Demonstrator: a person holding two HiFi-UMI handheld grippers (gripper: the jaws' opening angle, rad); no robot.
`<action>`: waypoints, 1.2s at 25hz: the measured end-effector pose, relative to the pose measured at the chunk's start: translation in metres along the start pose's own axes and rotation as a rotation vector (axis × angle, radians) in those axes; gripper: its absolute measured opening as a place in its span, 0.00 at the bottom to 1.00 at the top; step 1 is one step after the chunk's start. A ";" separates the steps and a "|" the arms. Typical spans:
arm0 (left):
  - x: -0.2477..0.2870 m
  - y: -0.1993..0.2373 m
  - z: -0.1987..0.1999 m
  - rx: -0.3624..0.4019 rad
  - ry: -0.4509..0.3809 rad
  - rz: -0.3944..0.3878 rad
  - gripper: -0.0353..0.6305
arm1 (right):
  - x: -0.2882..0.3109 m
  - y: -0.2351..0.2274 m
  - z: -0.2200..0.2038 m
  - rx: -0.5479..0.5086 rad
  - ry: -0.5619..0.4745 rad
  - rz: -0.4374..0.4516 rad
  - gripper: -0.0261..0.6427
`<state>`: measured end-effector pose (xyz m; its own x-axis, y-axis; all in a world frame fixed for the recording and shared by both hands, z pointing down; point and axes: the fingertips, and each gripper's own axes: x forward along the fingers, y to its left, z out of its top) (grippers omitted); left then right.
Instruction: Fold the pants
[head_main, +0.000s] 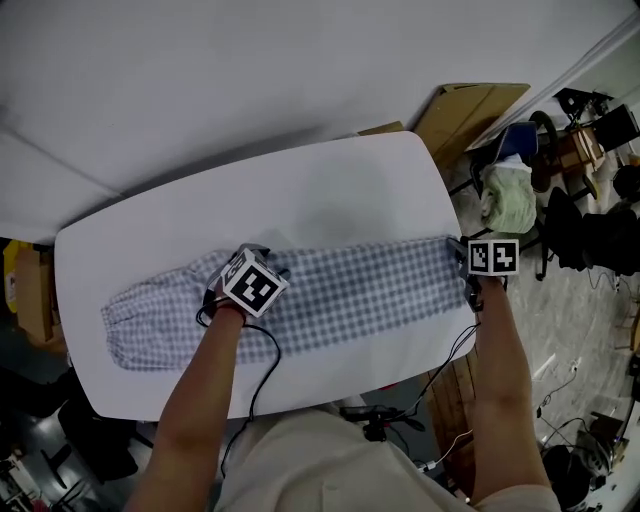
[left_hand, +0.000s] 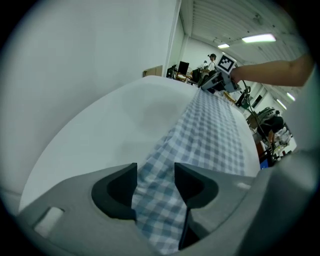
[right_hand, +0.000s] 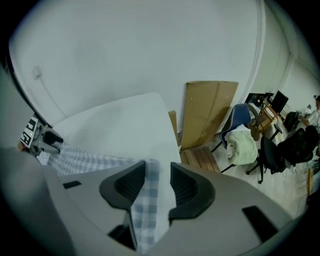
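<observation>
Along the middle of the bench (head_main: 330, 175), find the pants (head_main: 350, 290) laid flat in one long strip — waist toward the bench's left end, cuffs at its right end. Just left of the bench's middle, see the left tongs (left_hand: 155, 170) pinched on a bunch of the checked cloth, filling the gap from pad to pad. At the bench's right end, see the right tongs (right_hand: 157, 167) standing part open around the cuff edge, with cloth against one pad only and clear of the other — no real hold, by the look of it. Judge the weak point to be exactly there: lift or sweep toward the bench's left end without closing first, and lose the cuff, perhaps over the bench's right edge. Beware too of catching only the top layer at either grip, letting the legs slide apart and skewing the fold. Avoid dragging with the left tongs clamped, or wrinkle the cloth against the bench top.
</observation>
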<state>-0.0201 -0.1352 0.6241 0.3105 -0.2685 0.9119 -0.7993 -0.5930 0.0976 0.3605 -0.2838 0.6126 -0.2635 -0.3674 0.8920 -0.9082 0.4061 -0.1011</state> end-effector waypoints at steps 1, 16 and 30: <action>-0.004 0.002 0.003 -0.012 -0.023 0.013 0.39 | -0.006 -0.003 0.004 0.007 -0.015 -0.010 0.30; -0.133 0.066 -0.100 -0.392 -0.258 0.161 0.39 | -0.032 0.270 0.061 -0.347 -0.160 0.314 0.27; -0.219 0.149 -0.327 -0.640 -0.109 0.355 0.39 | 0.030 0.487 0.010 -0.526 0.001 0.453 0.29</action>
<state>-0.3757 0.0836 0.5699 -0.0001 -0.4556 0.8902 -0.9945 0.0931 0.0475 -0.0928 -0.1058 0.5856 -0.5790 -0.0654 0.8127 -0.4306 0.8709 -0.2367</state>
